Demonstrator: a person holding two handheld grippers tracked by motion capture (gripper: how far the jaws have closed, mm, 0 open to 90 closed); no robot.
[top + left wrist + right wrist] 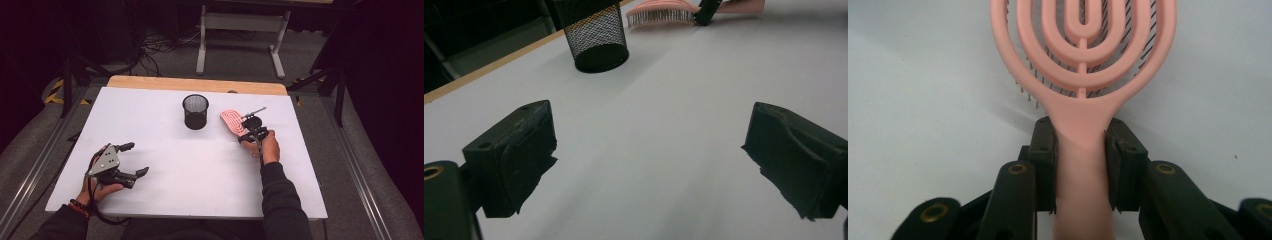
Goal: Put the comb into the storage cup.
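Right gripper (1082,150): jaws pressed on pink hairbrush (1083,75) handle, lower centre | Left gripper (649,160): jaws wide apart, holding nothing, over white table (664,100).

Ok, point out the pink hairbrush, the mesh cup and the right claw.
pink hairbrush (1083,60): right gripper view, on its looped head.
mesh cup (195,114): high view, on its side wall.
right claw (1082,150): right gripper view, midway between its tips, at the brush handle.
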